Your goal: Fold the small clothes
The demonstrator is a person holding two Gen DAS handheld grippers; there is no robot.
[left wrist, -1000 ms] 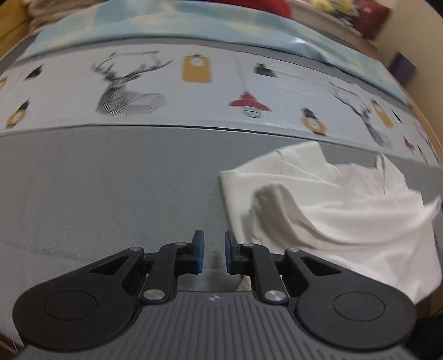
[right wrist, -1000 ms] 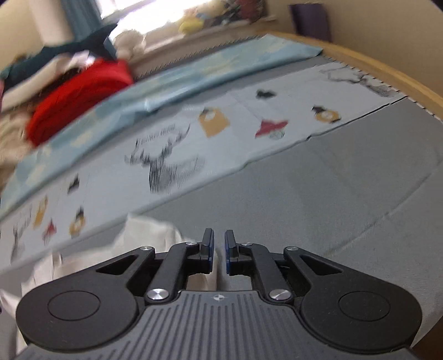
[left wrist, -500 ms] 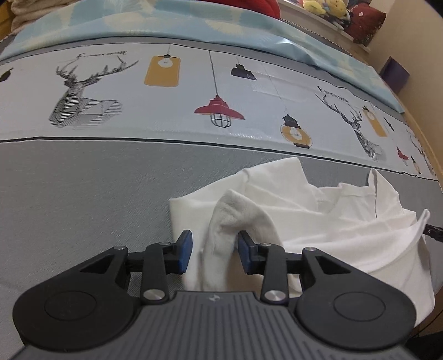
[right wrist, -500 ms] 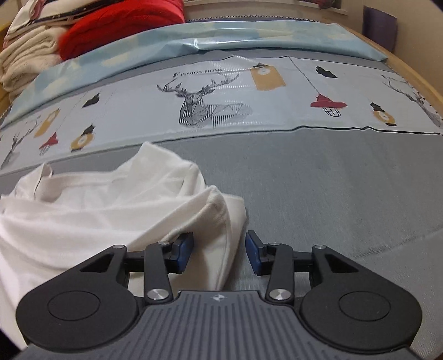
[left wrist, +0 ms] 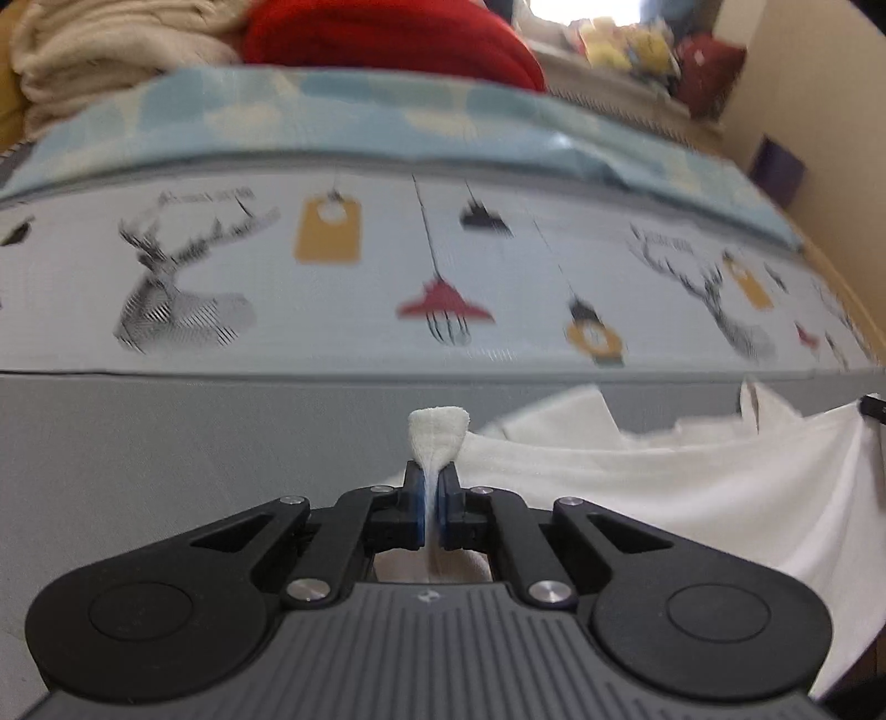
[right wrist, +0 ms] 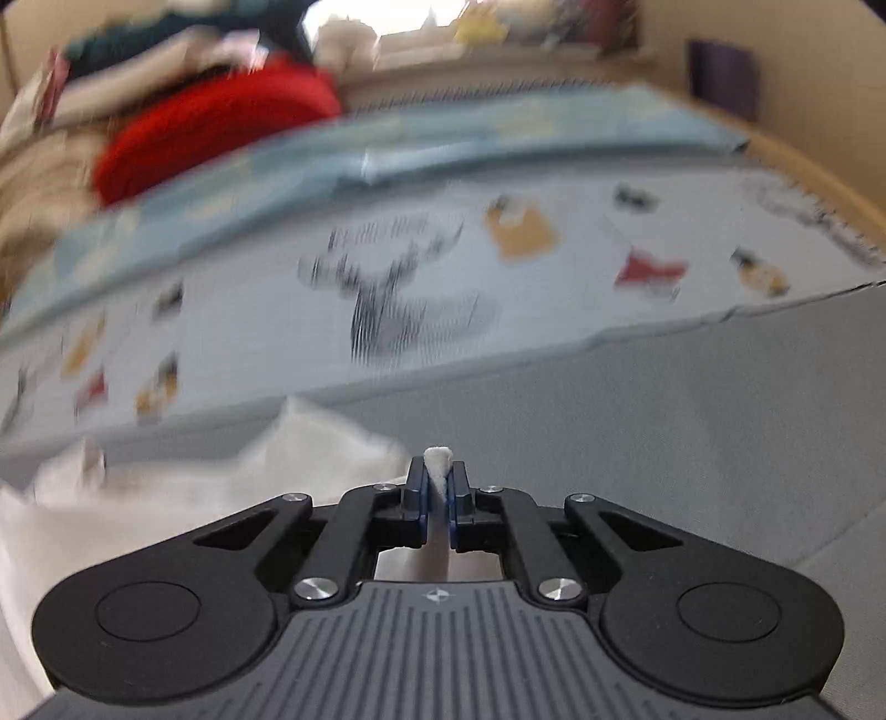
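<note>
A small white garment (left wrist: 692, 487) lies crumpled on the grey bed surface (left wrist: 194, 443). My left gripper (left wrist: 431, 490) is shut on a corner of it; a pinched tuft of white cloth sticks up past the fingertips, and the rest spreads to the right. In the right wrist view the same garment (right wrist: 194, 487) spreads to the left. My right gripper (right wrist: 437, 487) is shut on another edge of it, with a small white tuft between the pads. Both views are blurred by motion.
A pale blue sheet printed with deer and lamps (left wrist: 387, 266) lies beyond the grey area. Behind it sit a red blanket (left wrist: 387, 39) and cream folded cloth (left wrist: 99, 61). A wooden bed edge (right wrist: 819, 166) runs along the right.
Both grippers were open around folds of the garment half a second ago; both have now closed on the cloth and the views have tilted up.
</note>
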